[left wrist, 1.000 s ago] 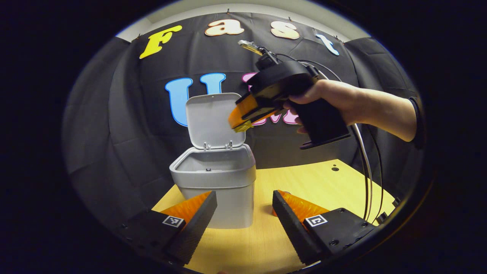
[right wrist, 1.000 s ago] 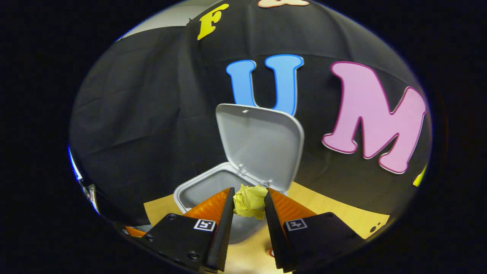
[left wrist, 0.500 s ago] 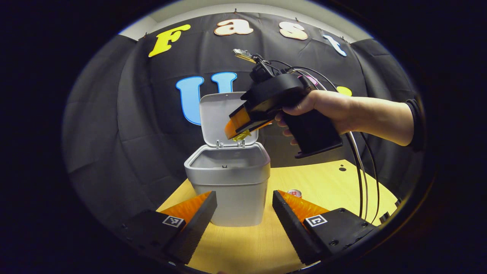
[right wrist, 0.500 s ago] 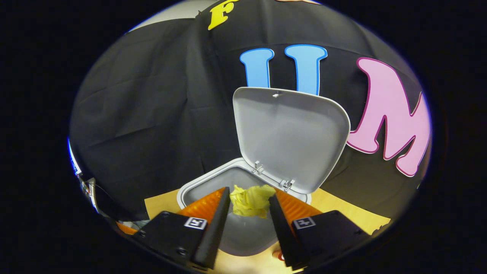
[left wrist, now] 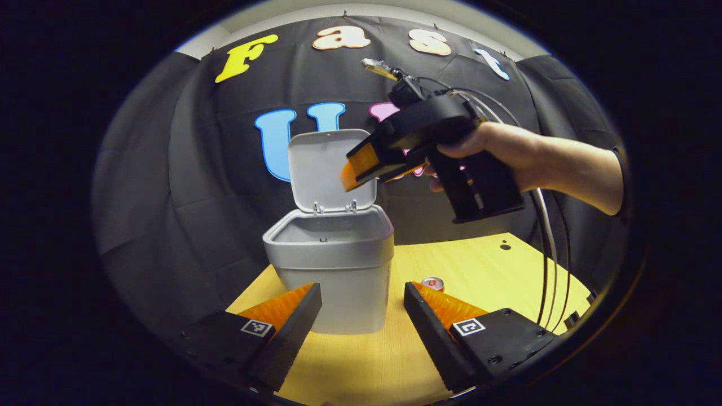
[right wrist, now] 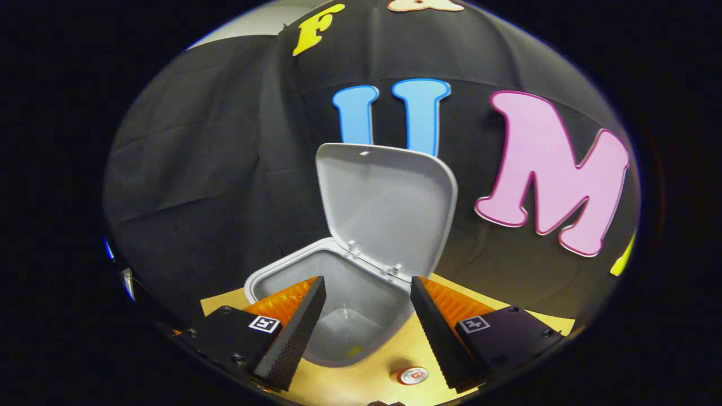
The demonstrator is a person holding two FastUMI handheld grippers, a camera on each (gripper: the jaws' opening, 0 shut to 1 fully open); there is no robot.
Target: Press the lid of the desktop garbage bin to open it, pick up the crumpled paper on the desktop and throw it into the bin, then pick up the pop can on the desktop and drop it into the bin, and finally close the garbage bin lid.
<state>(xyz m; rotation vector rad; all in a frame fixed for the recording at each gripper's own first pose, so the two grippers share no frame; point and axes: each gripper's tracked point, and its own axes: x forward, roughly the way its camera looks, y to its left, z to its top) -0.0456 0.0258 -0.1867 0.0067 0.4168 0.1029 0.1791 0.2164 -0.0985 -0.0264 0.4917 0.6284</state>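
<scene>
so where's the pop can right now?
Upright on the table, right of the bin in the left gripper view: pop can. Neither tongs touch it.

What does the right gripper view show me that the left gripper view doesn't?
Right gripper view: down into the bin, a yellow scrap at its bottom, likely the crumpled paper. Left gripper view: the right gripper from outside, open above the bin, and the hand holding it. Both: lid up, pop can on the desktop.
</scene>
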